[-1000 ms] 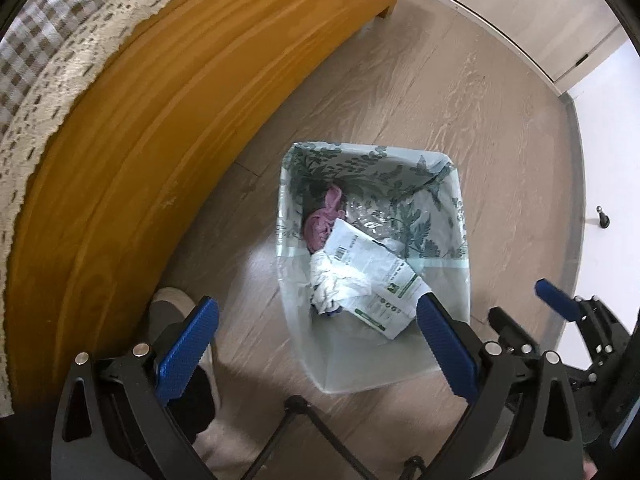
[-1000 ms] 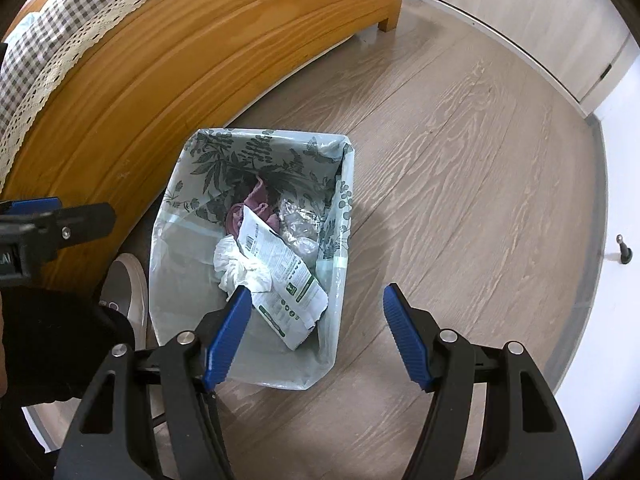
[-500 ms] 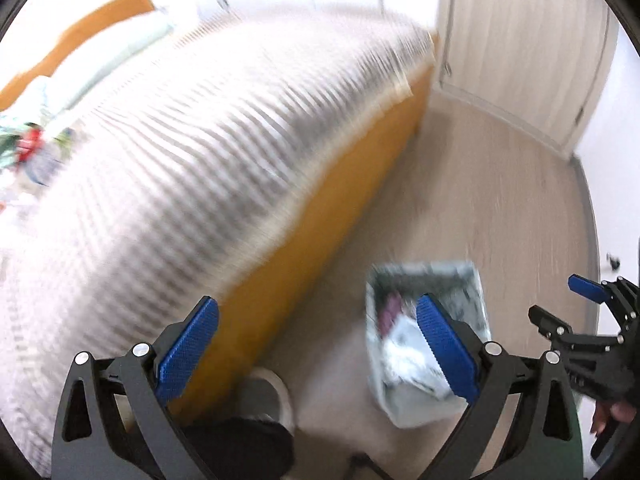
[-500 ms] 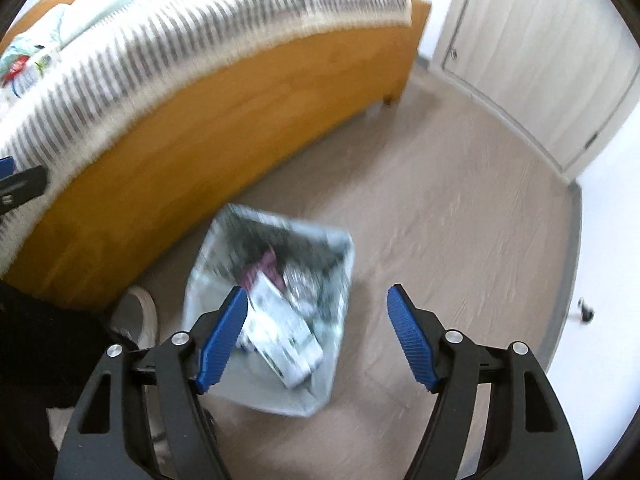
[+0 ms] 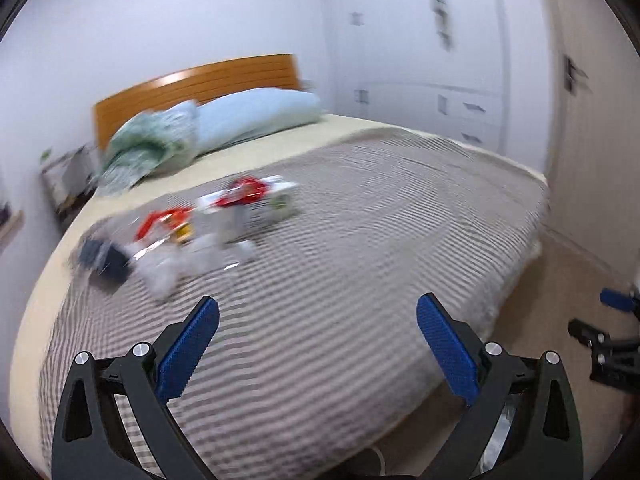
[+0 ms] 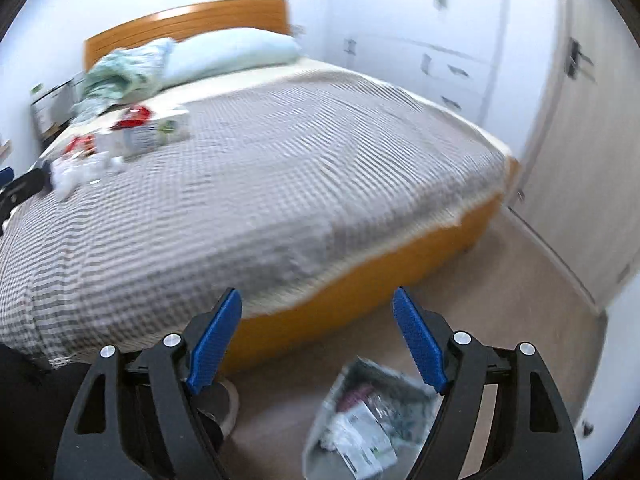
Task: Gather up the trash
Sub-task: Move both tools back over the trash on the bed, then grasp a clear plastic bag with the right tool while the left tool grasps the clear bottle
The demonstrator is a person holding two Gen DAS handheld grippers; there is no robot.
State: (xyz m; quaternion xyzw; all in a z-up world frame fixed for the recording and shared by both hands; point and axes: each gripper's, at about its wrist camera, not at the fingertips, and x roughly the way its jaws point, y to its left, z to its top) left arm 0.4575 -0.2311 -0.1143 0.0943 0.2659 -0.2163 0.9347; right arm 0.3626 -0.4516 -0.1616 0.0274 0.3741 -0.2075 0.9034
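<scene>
Two blurred views show a bed (image 5: 360, 240) with scattered trash (image 5: 208, 228) near its pillows (image 5: 248, 116). On the floor beside it, the lined bin (image 6: 372, 420) holds wrappers. Left gripper (image 5: 318, 328) and right gripper (image 6: 318, 320) gape empty, the right's jaws having just widened.

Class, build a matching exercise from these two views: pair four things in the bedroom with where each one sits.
Things:
1. pillow
2. bin
3. white box
4. right gripper

Places:
A. on the floor beside the bed
B. against the headboard
C. in the air, between the bed's edge and the floor
D. on the striped blanket, among litter

Pairs: 1-B, 2-A, 3-D, 4-C
</scene>
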